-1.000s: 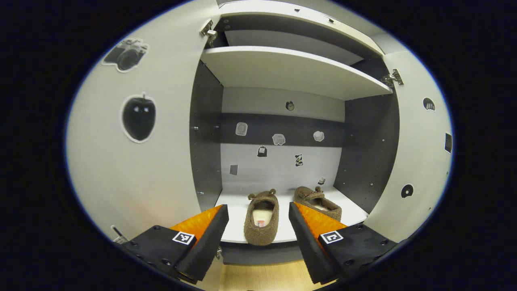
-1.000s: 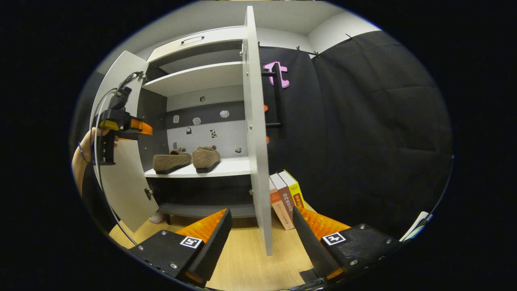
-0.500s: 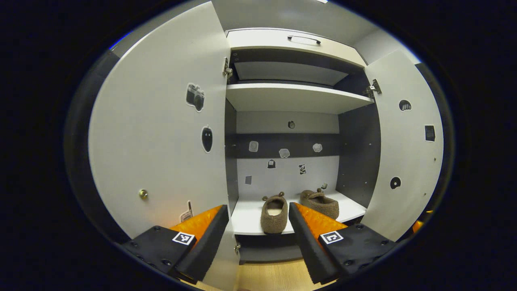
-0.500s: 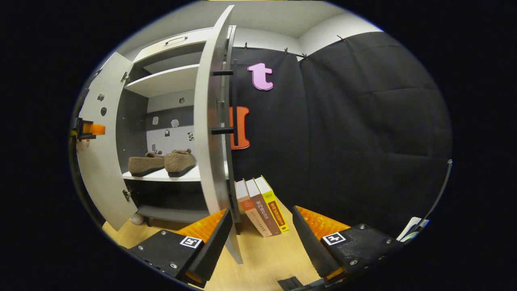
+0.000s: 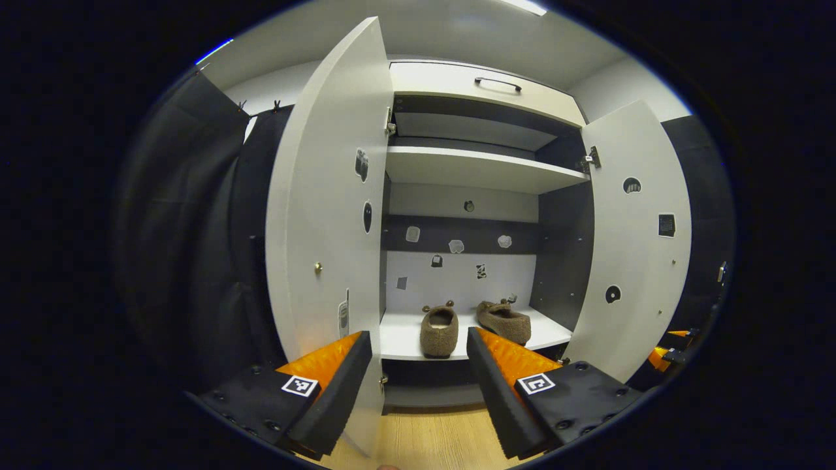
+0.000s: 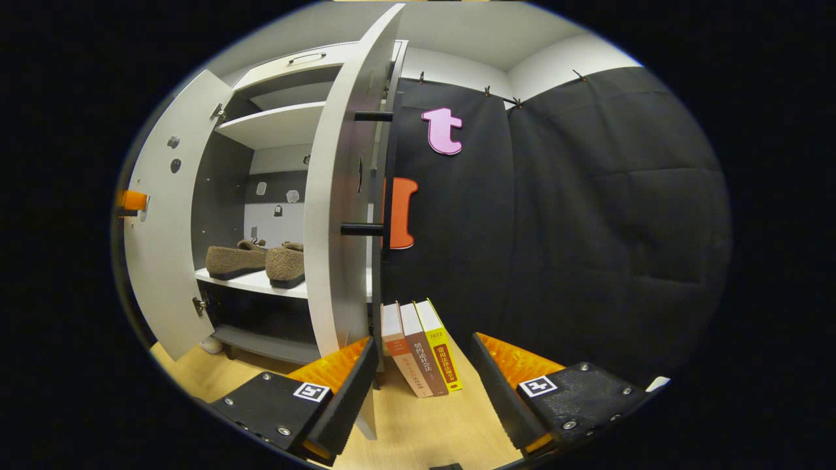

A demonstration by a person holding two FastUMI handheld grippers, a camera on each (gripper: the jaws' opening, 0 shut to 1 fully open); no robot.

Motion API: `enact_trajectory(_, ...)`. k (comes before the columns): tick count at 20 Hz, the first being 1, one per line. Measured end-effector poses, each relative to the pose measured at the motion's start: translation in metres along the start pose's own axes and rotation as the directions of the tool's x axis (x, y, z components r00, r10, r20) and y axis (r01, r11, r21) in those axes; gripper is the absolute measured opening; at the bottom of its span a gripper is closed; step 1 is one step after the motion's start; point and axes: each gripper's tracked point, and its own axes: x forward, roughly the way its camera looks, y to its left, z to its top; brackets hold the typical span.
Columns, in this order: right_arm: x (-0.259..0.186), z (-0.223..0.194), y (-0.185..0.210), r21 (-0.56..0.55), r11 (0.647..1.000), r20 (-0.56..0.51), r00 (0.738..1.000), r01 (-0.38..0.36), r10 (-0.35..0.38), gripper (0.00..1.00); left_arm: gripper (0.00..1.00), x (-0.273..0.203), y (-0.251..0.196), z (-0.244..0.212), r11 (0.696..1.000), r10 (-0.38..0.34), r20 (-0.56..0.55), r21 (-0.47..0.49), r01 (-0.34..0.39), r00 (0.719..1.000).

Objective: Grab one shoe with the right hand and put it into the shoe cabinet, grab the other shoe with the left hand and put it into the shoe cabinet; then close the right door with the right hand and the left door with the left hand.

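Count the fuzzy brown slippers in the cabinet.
2. One fuzzy brown slipper sits mid-shelf on the white lower shelf, heel outward; the other slipper lies angled to its right.

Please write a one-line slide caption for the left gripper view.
Open left gripper faces the cabinet; both slippers on its shelf.

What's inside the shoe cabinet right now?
Two slippers sit side by side on the lower shelf. The upper shelf's top surface is hidden from view.

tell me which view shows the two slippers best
The left gripper view: it looks straight into the cabinet, with both slippers whole on the lower shelf. The right gripper view sees them side-on, one partly behind the right door.
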Motion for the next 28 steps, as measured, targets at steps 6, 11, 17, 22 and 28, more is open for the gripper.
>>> enact_trajectory(6, 0.001, -0.003, 0.042, 0.053, 0.996, -0.002, 0.997, -0.078, 0.078, 0.89, 0.96, -0.018, 0.011, -0.008, 1.000, -0.008, -0.017, -0.027, 0.007, 1.000)
enact_trajectory(11, 0.009, -0.002, 0.094, 0.052, 0.985, -0.005, 0.986, -0.166, 0.166, 0.89, 0.95, -0.035, 0.021, -0.001, 1.000, -0.004, 0.000, -0.013, 0.004, 1.000)
enact_trajectory(17, 0.031, 0.000, 0.149, 0.032, 0.971, 0.000, 0.971, -0.237, 0.237, 0.97, 0.95, -0.056, 0.046, 0.011, 0.999, 0.033, 0.048, 0.001, -0.033, 0.998)
enact_trajectory(22, 0.041, 0.009, 0.169, 0.032, 0.970, 0.032, 0.970, -0.243, 0.242, 0.92, 0.95, -0.067, 0.074, 0.009, 0.997, 0.081, 0.056, 0.001, -0.082, 0.995)
enact_trajectory(28, 0.041, 0.009, 0.171, 0.048, 0.967, 0.028, 0.968, -0.250, 0.249, 0.92, 0.94, -0.066, 0.114, -0.003, 0.989, 0.144, 0.062, 0.016, -0.145, 0.988)
